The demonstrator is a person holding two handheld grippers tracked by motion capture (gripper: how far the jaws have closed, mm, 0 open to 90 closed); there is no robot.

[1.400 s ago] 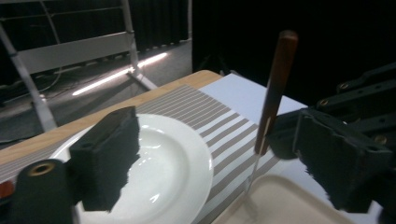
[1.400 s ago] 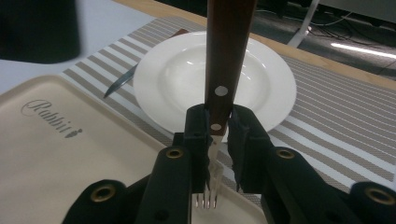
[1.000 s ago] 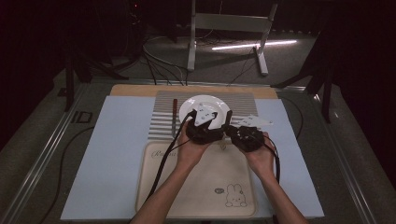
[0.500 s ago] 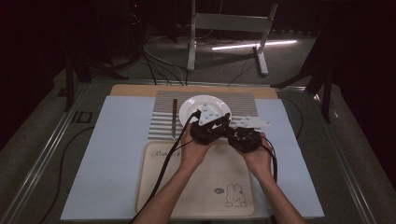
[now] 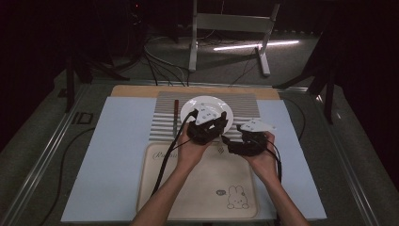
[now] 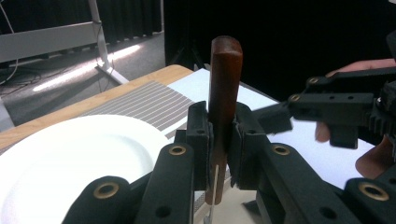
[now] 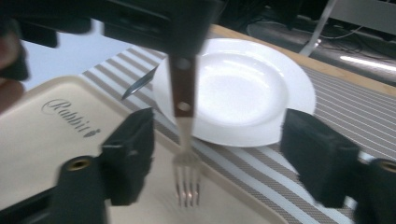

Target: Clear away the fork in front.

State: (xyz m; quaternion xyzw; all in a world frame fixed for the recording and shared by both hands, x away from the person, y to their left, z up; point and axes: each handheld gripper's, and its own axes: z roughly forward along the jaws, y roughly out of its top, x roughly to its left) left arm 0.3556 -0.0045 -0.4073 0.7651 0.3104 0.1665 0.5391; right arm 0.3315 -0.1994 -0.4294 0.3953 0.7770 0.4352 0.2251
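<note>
Dark floor, trailing cables and a lit metal stand lay beyond the worktop point(image 5: 117, 155), which carried a pale blue sheet, a striped mat point(image 5: 162, 120) on its far side and a cream rabbit-printed mat point(image 5: 207, 188) on the near side. A white plate point(image 5: 207, 104) sat on the striped mat, with a knife point(image 5: 176, 113) just left of it.

The left claw point(image 5: 217, 128) was clamped on the brown handle of a fork point(image 7: 183, 140), which hung upright with its tines pointing down over the cream mat's far edge, just on the near side of the plate. Judging by this, the fork had been handed across from one claw to the other. The right claw point(image 5: 234, 143) had just been opening; its jaws stood apart on either side of the fork without pressing on it, probably so that it could withdraw. The left claw probably held the fork upright so it could be laid beside the plate.
</note>
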